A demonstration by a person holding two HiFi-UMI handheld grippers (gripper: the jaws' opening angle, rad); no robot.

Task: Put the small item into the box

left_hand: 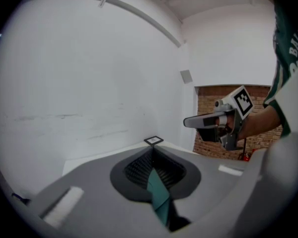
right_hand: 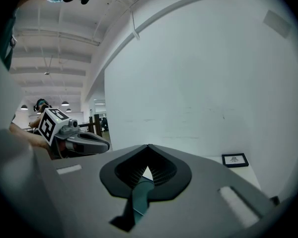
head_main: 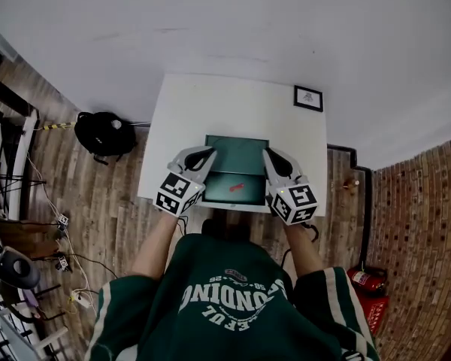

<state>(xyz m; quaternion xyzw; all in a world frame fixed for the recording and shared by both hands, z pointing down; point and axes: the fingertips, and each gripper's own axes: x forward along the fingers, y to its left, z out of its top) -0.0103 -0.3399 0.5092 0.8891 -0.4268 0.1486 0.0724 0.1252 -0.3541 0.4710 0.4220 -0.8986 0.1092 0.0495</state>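
Observation:
An open green box (head_main: 237, 153) lies on the white table (head_main: 210, 104), its two halves side by side, one far and one near. A small red item (head_main: 236, 187) rests inside the near half. My left gripper (head_main: 204, 155) is at the box's left side, shut on its green edge (left_hand: 160, 195). My right gripper (head_main: 268, 156) is at the right side, shut on the opposite green edge (right_hand: 139, 197). Each gripper shows in the other's view: the right gripper (left_hand: 188, 122) and the left gripper (right_hand: 105, 145).
A small black-framed card (head_main: 308, 98) lies at the table's far right corner. A black backpack (head_main: 104, 134) sits on the wooden floor to the left. A red fire extinguisher (head_main: 368, 280) stands by the brick wall on the right. A white wall rises behind the table.

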